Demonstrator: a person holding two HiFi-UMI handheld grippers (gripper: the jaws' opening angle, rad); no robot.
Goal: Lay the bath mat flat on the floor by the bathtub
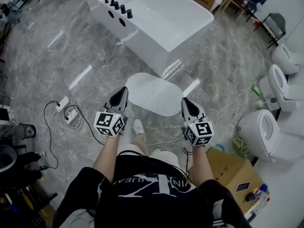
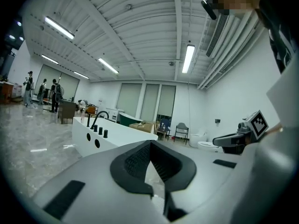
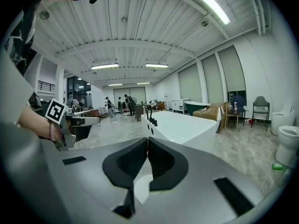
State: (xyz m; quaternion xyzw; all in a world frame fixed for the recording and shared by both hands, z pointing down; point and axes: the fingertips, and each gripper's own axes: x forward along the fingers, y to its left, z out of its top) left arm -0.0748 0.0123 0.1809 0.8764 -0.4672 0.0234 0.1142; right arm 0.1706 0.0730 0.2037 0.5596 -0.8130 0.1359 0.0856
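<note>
A wide hall with a glossy grey marble floor (image 1: 57, 70) under strip lights, bathroom fittings standing about it.

Nearest, the person stands with both forearms out in front, one shoe (image 1: 138, 126) between them. The left gripper (image 1: 121, 92) and right gripper (image 1: 186, 101) hang at about the same height, well apart, both pointing ahead. Each gripper's own view shows its dark pads pressed together at the tips with nothing between them: the left gripper (image 2: 150, 144) is closed and empty, and so is the right gripper (image 3: 147, 140). Neither touches the mat.

Just past the gripper tips, the bath mat (image 1: 154, 94) lies on the floor, a pale oval with a dotted surface. It looks spread out flat, with no fold or raised edge that I can make out from above. Its far edge sits just beside the near end of the white bathtub (image 1: 161, 23); whether it touches the tub's base I cannot tell.

To the left, loose cables (image 1: 71, 118) trail over the floor; to the right stand toilets (image 1: 266, 132) and a cardboard box (image 1: 232, 170).

In my judgement the task is as good as finished: the mat is down, flat and by the tub, and released. At most a small nudge to square it remains.
</note>
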